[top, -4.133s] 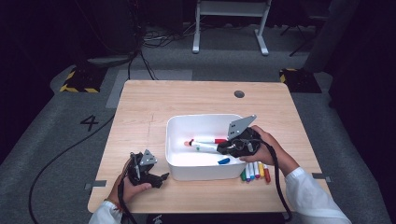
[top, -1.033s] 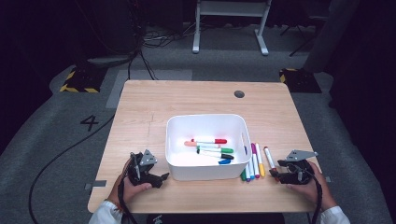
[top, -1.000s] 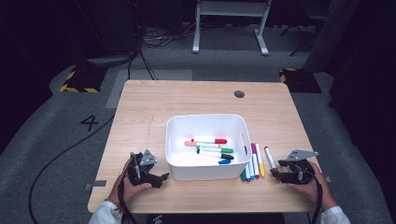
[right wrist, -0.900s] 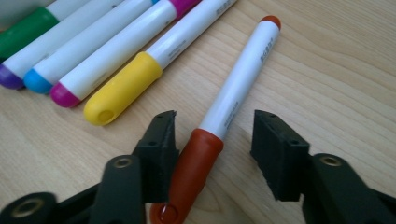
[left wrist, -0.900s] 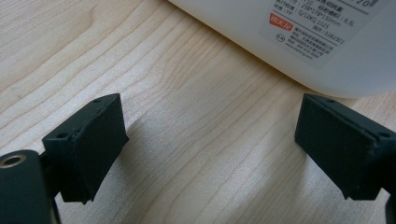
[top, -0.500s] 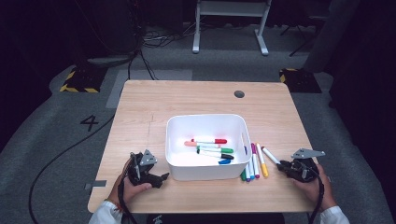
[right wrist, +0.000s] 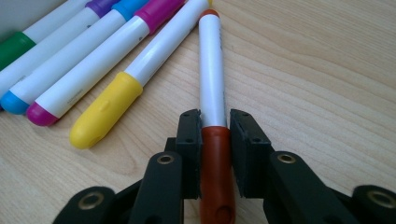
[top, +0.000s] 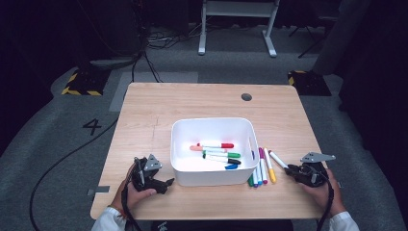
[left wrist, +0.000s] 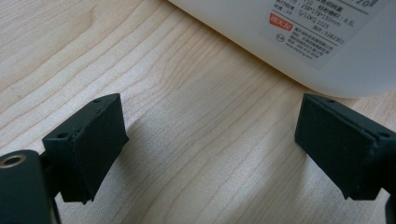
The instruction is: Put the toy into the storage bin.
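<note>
At lower right of the high view, the right gripper (top: pixel 292 173) clamps the brown-capped marker (right wrist: pixel 213 116) near the table (top: pixel 192 103) edge. At lower left, the left gripper (top: pixel 166 183) rests released beside the white bin (top: pixel 211 126). Bare wood fills the upper tabletop; grey floor surrounds it.

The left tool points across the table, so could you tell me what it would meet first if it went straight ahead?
Most likely the white bin: its wall stands just ahead of the open left tool, with bare table between, though depth is hard to judge.

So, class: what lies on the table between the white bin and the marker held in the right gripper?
In the high view, four loose markers lie side by side between the white bin and the right gripper with its brown-capped marker.
</note>
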A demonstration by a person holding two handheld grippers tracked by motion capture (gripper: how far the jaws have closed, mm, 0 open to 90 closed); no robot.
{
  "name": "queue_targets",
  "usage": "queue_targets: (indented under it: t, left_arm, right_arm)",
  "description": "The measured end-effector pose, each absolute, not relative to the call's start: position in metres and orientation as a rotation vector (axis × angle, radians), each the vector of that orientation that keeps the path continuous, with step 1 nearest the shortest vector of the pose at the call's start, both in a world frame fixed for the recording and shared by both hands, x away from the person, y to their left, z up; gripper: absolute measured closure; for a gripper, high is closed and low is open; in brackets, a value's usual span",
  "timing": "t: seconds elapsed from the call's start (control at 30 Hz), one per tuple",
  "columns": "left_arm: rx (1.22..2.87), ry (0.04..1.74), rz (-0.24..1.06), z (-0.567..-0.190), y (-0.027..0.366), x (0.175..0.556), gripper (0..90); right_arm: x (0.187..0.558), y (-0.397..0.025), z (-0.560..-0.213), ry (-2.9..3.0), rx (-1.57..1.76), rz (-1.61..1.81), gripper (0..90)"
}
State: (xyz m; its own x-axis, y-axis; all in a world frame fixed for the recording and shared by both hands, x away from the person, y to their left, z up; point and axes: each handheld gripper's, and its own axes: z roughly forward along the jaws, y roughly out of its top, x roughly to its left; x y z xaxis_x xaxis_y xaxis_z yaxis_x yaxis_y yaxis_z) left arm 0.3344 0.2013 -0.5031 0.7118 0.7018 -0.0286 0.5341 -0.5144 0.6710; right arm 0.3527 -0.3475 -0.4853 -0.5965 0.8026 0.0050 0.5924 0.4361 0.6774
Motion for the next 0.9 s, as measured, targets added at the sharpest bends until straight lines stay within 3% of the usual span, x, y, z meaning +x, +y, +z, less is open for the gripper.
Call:
queue_targets:
  t: [0.6, 0.9]
  left_arm:
    - [2.244, 0.934, 0.323, -0.503, 0.201, 0.334, 9.1]
    - [2.244, 0.935, 0.324, -0.503, 0.201, 0.334, 9.1]
  right_arm:
    - [0.355, -0.351, -0.476, 2.342, 1.199, 1.004, 74.9]
    - [0.356, -0.340, -0.442, 2.318, 1.082, 1.119, 74.9]
